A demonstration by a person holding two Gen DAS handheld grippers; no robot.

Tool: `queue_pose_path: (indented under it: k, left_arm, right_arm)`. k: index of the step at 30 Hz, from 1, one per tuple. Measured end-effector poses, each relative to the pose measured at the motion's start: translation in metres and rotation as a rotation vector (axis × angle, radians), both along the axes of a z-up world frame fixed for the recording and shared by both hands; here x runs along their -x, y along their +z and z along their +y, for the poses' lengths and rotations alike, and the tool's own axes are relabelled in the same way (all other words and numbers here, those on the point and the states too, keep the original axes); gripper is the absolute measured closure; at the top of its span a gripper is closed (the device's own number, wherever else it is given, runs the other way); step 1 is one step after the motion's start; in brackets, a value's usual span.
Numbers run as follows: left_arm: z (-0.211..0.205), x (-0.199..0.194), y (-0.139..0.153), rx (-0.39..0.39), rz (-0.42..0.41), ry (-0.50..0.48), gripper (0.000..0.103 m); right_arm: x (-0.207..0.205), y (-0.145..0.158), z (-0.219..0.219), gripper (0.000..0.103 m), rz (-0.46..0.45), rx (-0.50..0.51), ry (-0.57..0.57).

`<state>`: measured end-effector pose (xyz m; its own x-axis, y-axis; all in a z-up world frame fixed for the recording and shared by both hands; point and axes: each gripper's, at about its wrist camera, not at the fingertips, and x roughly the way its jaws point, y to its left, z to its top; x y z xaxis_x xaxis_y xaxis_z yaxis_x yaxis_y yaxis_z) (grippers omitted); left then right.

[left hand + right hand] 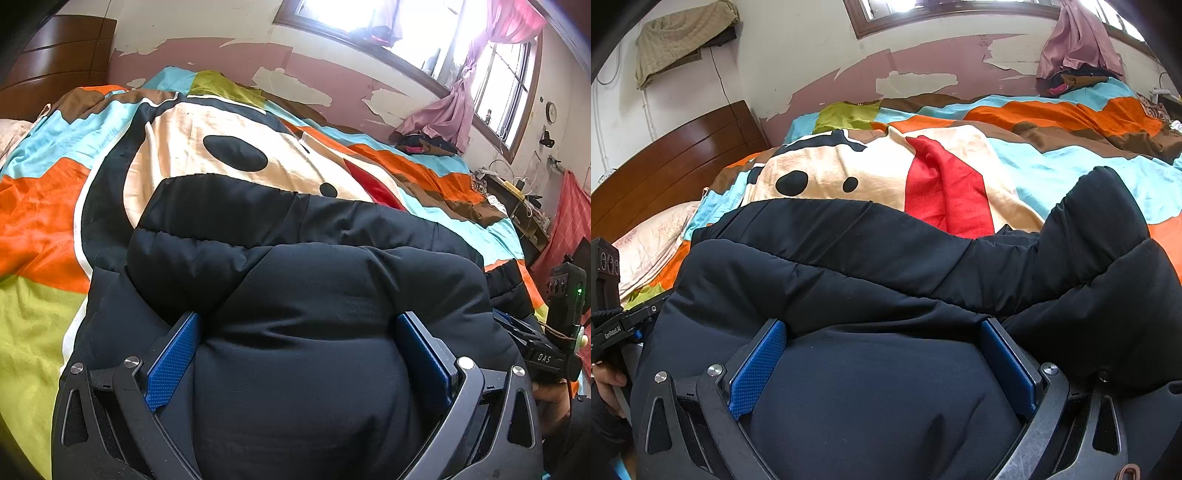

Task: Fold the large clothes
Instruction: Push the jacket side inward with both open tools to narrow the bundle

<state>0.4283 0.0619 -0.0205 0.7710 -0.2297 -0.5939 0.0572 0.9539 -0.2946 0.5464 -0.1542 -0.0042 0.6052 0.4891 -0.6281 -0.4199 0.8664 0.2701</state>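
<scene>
A bulky black padded jacket point(295, 258) lies on the bed's colourful quilt point(55, 206) and fills the lower half of both views. It also shows in the right wrist view point(849, 266). My left gripper point(295, 332) has its blue pads point(173, 362) spread wide with a thick fold of the jacket bulging between them. My right gripper point(882, 339) stands the same way, its blue pads point(757, 365) wide apart around jacket fabric. A sleeve point(1100, 206) lies out to the right. The fingertips are sunk in the fabric.
The quilt point(1052, 166) covers the bed up to a peeling pink wall point(314, 74). A wooden headboard point(676, 158) and a pillow point(653, 243) are at left. Windows with a pink curtain point(454, 107), a cluttered desk point(517, 195) and a clothes pile point(424, 142) lie right.
</scene>
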Motion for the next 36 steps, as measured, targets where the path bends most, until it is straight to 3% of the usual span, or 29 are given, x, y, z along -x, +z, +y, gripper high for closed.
queue_pose_path:
  k: [8, 15, 23, 26, 30, 36]
  left_arm:
    - [-0.001, 0.001, 0.000, -0.030, 0.015, 0.008, 0.001]
    - [0.004, 0.004, 0.008, -0.077, 0.075, 0.013, 0.001]
    - [0.025, 0.045, 0.021, -0.186, 0.001, 0.014, 0.001]
    - [0.043, 0.061, 0.017, -0.174, 0.007, 0.004, 0.001]
    - [0.063, 0.069, 0.008, -0.146, 0.080, 0.006, 0.001]
    - [0.091, 0.066, -0.006, -0.048, 0.175, 0.071, 0.001]
  right_arm:
    - [0.002, 0.000, -0.001, 0.000, -0.001, -0.007, -0.001]
    - [0.013, 0.015, -0.008, 0.000, -0.007, 0.002, -0.032]
    - [0.039, 0.040, -0.048, 0.000, -0.051, 0.063, -0.087]
    - [0.054, 0.044, -0.073, 0.000, -0.080, 0.081, -0.124]
    - [0.071, 0.042, -0.099, 0.000, -0.097, 0.115, -0.154]
    - [0.082, 0.017, -0.125, 0.000, -0.040, 0.169, -0.197]
